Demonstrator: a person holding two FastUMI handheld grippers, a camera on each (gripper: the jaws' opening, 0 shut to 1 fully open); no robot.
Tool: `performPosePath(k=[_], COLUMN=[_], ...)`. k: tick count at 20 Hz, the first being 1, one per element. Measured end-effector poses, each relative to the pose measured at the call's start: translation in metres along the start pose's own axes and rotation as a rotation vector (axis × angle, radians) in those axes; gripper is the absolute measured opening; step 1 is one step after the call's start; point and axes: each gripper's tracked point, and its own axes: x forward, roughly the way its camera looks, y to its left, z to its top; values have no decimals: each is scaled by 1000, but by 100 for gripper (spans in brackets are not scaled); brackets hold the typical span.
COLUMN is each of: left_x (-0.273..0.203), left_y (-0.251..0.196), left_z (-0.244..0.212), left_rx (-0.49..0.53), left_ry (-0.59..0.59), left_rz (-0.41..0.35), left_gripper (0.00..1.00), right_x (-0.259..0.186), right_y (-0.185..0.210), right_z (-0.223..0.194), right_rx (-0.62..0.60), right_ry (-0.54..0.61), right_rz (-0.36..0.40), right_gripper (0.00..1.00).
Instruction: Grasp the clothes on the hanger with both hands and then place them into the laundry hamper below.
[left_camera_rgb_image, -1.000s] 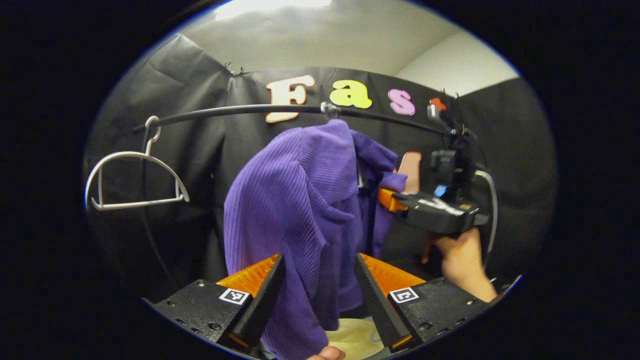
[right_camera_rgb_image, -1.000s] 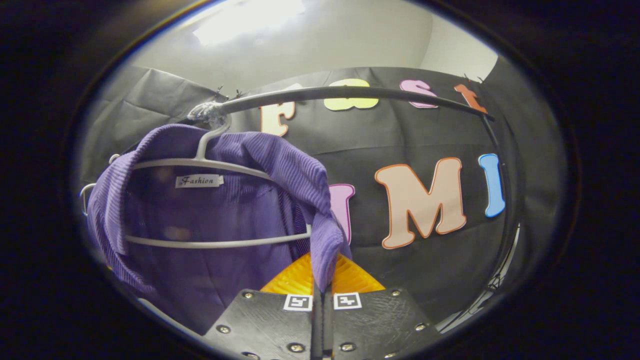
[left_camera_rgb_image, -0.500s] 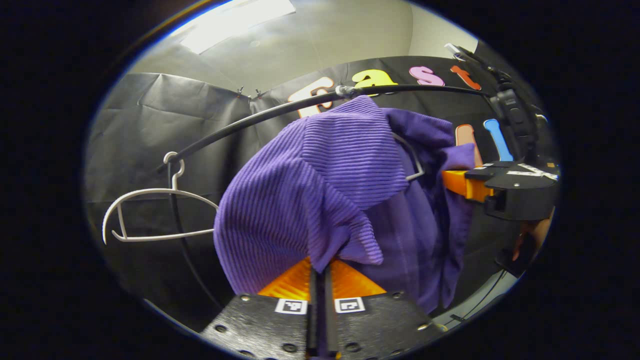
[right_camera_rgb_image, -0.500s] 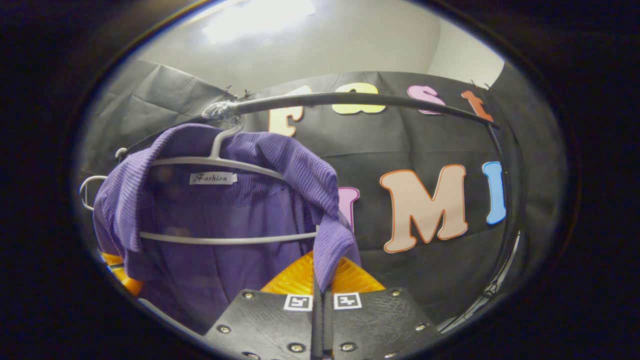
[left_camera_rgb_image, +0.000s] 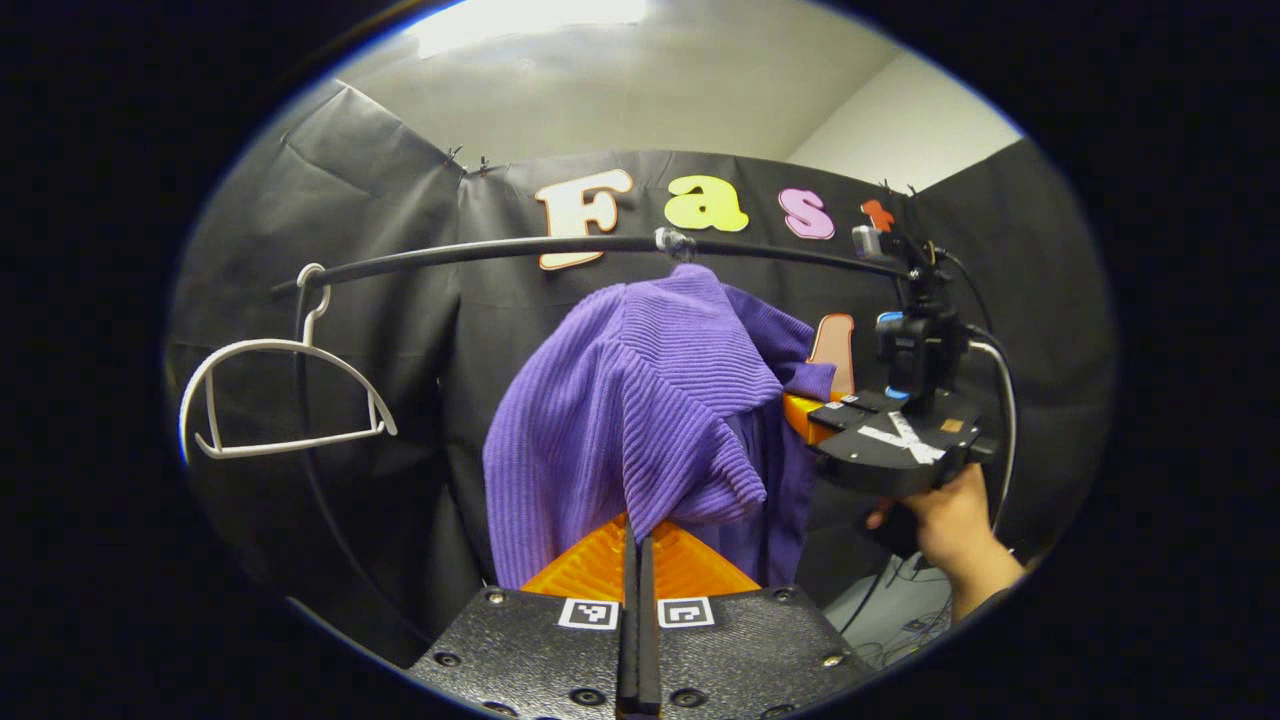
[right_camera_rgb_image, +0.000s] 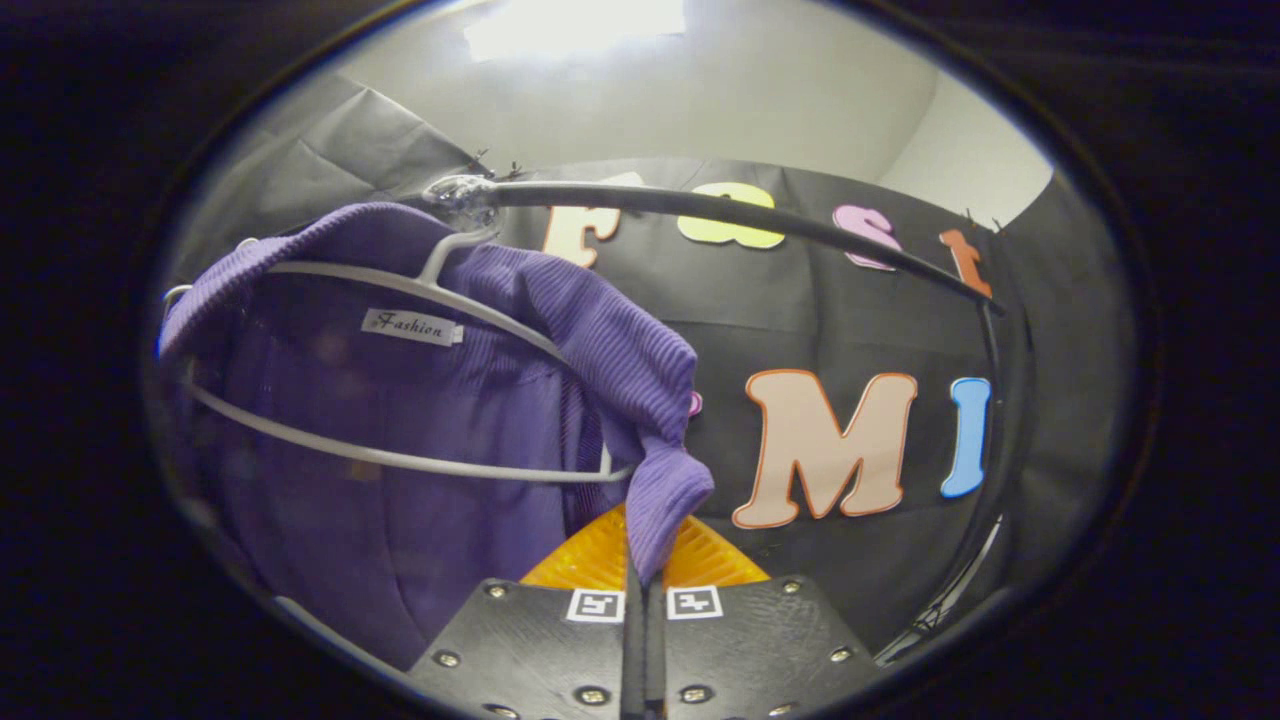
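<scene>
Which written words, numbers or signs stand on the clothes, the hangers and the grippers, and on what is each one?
White tag inside the neck of the purple sweater: one short printed word, which I leave unquoted.
Square markers on the left gripper: coded patterns, no letters.
Square markers on the right gripper: the same.
Empty white hanger: no text.

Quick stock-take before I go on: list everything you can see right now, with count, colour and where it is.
Sweater: one, purple ribbed knit, draped over a hanger on the rail, pinched at two edges.
Hanger under the sweater: one, white, hooked on the rail.
Spare hanger: one, white, bare, hooked near the rail's end.
Rail: one, black, running across the booth above the sweater.
Left gripper: fingers closed on a sweater fold.
Right gripper: fingers closed on another sweater edge.
Hand: one, holding the right gripper.
</scene>
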Motion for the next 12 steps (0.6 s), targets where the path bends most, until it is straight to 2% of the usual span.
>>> performPosePath(k=[1, 2, 3, 4, 8, 12], left_x=[-5, -10, -16, -23, -36, -34], left_y=[2, 5, 8, 9, 22, 70], left_z=[5, 13, 18, 26, 53, 83], left_rx=[-5, -5, -7, -16, -46, -1], left_ry=[-4, -15, -24, -42, -72, -138], left_rz=[-10, -17, -26, -43, -94, -1], left_gripper=[0, 0, 0, 0, 0, 0], right_x=[1, 2, 5, 5, 10, 15], right_y=[-6, -7, -12, -23, -36, -48], right_z=[-2, -1, 2, 5, 18, 34], right_rx=[19, 44, 59, 62, 63, 56], right_ry=[16, 26, 26, 23, 9, -14], right_rz=[-25, -34, -52, -81, -134, -191], right_gripper=[5, 1, 5, 1, 1, 1])
